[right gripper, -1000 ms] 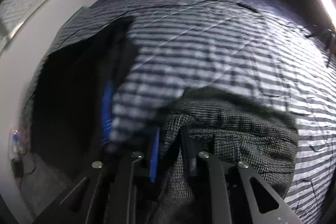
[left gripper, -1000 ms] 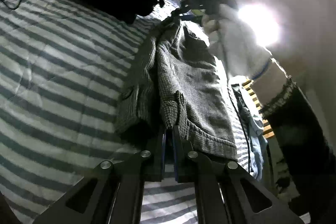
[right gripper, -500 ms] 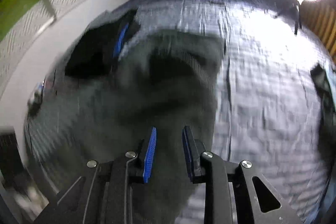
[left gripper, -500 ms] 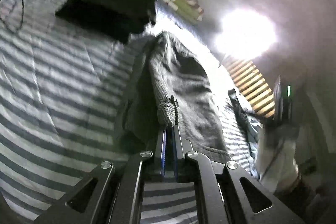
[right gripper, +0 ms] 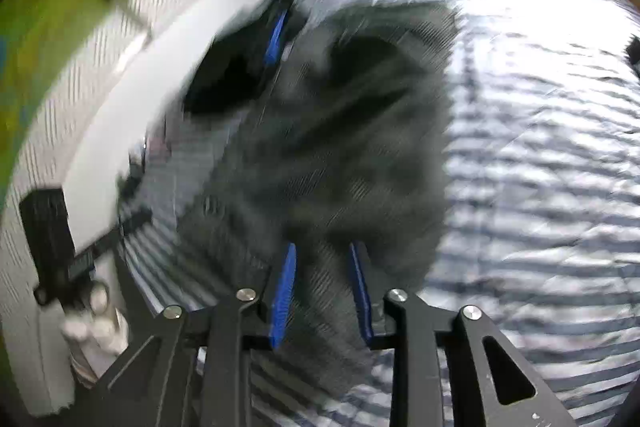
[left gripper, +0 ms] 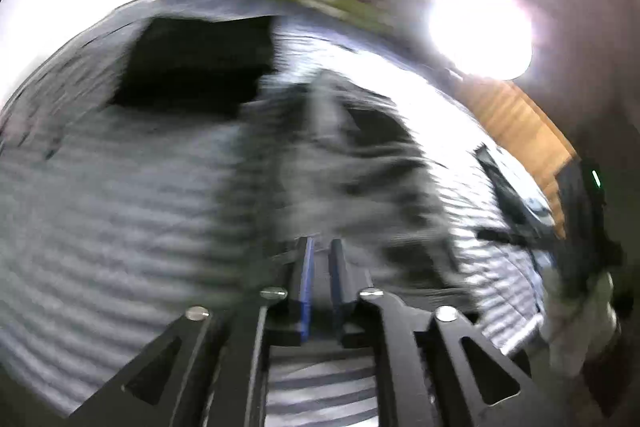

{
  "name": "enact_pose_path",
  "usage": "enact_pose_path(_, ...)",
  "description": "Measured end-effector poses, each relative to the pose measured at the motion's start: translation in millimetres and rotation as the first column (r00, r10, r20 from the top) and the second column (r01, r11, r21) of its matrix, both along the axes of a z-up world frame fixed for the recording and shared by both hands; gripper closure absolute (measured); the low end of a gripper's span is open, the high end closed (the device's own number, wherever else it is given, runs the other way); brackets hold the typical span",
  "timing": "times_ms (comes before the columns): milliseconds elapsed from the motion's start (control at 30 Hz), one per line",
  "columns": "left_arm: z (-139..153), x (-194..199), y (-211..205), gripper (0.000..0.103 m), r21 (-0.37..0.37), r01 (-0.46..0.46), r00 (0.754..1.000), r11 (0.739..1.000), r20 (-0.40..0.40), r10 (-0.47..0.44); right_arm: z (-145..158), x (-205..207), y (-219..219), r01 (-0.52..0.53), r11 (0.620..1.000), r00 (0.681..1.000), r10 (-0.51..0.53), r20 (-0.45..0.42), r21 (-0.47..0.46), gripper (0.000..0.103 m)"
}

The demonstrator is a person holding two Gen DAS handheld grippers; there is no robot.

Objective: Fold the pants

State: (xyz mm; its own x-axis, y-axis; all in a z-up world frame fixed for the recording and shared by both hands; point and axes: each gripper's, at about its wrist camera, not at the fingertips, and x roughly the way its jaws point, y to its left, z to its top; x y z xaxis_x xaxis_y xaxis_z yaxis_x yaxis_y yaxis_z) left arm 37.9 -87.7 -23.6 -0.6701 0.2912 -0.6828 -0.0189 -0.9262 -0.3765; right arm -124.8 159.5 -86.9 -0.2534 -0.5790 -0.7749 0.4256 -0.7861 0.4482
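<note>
The grey woven pants lie folded on the striped bedspread, blurred by motion. My left gripper sits at their near edge, its fingers a narrow gap apart with light bedding showing between them and no cloth. In the right wrist view the pants spread out under and beyond my right gripper, which is open and empty. The left gripper shows at their far end. The right gripper, held by a white-gloved hand, hovers off the bed's right side.
A black folded garment lies on the bed beyond the pants. More clothes sit at the bed's right edge by wooden slats. A bright ring light glares. A white wall borders the striped bedspread.
The right gripper let go of the pants' end a second ago and swung off to the side. The left gripper's cloth fold is gone from its fingertips, and both cameras are moving fast.
</note>
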Motion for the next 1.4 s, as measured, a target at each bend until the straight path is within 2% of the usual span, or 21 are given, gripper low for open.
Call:
enact_pose_path(33,3.4,-12.6,17.5,0.068,0.006,0.043,0.999,0.999,0.000,-0.043,6.8,-8.1,10.5,0.035,0.999,0.999,-0.035,-0.020,0.004,0.073)
enact_pose_path(67,5.5,-25.1,34.8,0.059,0.017,0.089,0.996,0.996,0.003,-0.089,13.6,-17.4,23.3,0.080,0.997,0.996,-0.080,-0.042,0.005,0.072)
enact_pose_path(100,7.1,-43.6,59.1,0.042,0.037,0.156,0.988,0.987,-0.002,-0.156,19.2,-26.3,30.2,0.113,0.994,0.992,-0.113,-0.055,0.002,0.070)
enact_pose_path(133,5.5,-54.7,75.1,0.036,0.052,0.194,0.981,0.980,-0.005,-0.194,22.2,-37.4,37.9,0.137,0.991,0.989,-0.137,-0.060,-0.005,0.069)
enact_pose_path(267,-29.3,-97.9,130.3,0.036,0.137,0.282,0.954,0.950,0.064,-0.293,21.3,-97.3,59.0,0.212,0.975,0.977,-0.212,-0.002,-0.073,0.062)
enact_pose_path(367,-63.0,-118.3,155.4,0.036,0.107,0.308,0.931,0.945,0.170,-0.323,10.1,-146.4,60.2,0.249,0.964,0.968,-0.247,0.036,-0.095,0.061)
enact_pose_path(433,-76.2,-125.7,162.9,0.030,0.084,0.316,0.924,0.945,0.200,-0.327,1.1,-174.9,53.4,0.256,0.963,0.967,-0.252,0.047,-0.089,0.061)
enact_pose_path(500,-83.7,-133.9,165.6,0.023,0.082,0.324,0.919,0.942,0.209,-0.335,-11.7,-200.7,47.7,0.260,0.960,0.964,-0.252,0.083,-0.103,0.061)
enact_pose_path(567,-85.0,-135.2,167.2,0.021,0.079,0.345,0.913,0.935,0.201,-0.354,-28.0,-220.0,41.8,0.270,0.956,0.960,-0.257,0.114,-0.119,0.061)
enact_pose_path(700,-85.8,-128.2,186.5,0.016,-0.041,0.413,0.898,0.910,0.186,-0.400,-56.5,-242.7,31.2,0.276,0.952,0.952,-0.253,0.172,-0.130,0.061)
enact_pose_path(867,-90.7,-115.8,192.9,0.011,-0.099,0.448,0.888,0.888,0.164,-0.430,-83.3,-261.4,28.2,0.299,0.926,0.937,-0.240,0.252,-0.229,0.061)
enact_pose_path(900,-90.9,-115.2,192.6,0.011,-0.096,0.451,0.887,0.887,0.161,-0.434,-85.4,-264.4,26.5,0.301,0.920,0.937,-0.237,0.256,-0.250,0.062)
enact_pose_path(933,-91.0,-115.5,191.7,0.011,-0.086,0.452,0.886,0.888,0.160,-0.435,-85.9,-266.6,24.0,0.299,0.916,0.938,-0.231,0.258,-0.267,0.076)
enact_pose_path(967,-91.0,-115.9,190.8,0.011,-0.077,0.454,0.885,0.888,0.159,-0.438,-84.9,-267.6,21.6,0.293,0.916,0.940,-0.223,0.257,-0.276,0.084)
enact_pose_path(1033,-91.0,-116.5,189.8,0.011,-0.065,0.460,0.881,0.885,0.159,-0.446,-74.7,-269.9,10.3,0.274,0.932,0.950,-0.224,0.217,-0.237,0.088)
enact_pose_path(1133,-91.1,-115.0,190.7,0.011,-0.058,0.471,0.875,0.880,0.158,-0.458,-39.0,-272.0,-11.5,0.203,0.973,0.978,-0.197,0.069,-0.111,0.093)
enact_pose_path(1200,-91.9,-114.1,192.3,0.011,-0.066,0.480,0.871,0.875,0.153,-0.467,-15.4,-277.0,-28.2,0.167,0.986,0.984,-0.169,-0.051,-0.027,0.093)
enact_pose_path(1267,-92.4,-115.4,193.2,0.011,-0.067,0.481,0.871,0.874,0.153,-0.468,-19.2,-283.6,-47.2,0.152,0.986,0.984,-0.144,-0.101,0.074,0.093)
enact_pose_path(1333,-92.9,-109.7,190.5,0.011,-0.060,0.486,0.867,0.872,0.158,-0.473,-41.0,-288.6,-66.3,0.145,0.962,0.985,-0.119,-0.121,0.232,0.090)
enact_pose_path(1367,-92.1,-110.9,190.5,0.010,-0.054,0.487,0.866,0.872,0.159,-0.474,-49.7,-289.8,-69.8,0.146,0.950,0.986,-0.118,-0.118,0.277,0.089)
enact_pose_path(1400,-88.4,-104.9,188.1,0.010,-0.036,0.485,0.866,0.874,0.158,-0.474,-49.2,-290.1,-66.5,0.155,0.951,0.985,-0.127,-0.119,0.267,0.088)
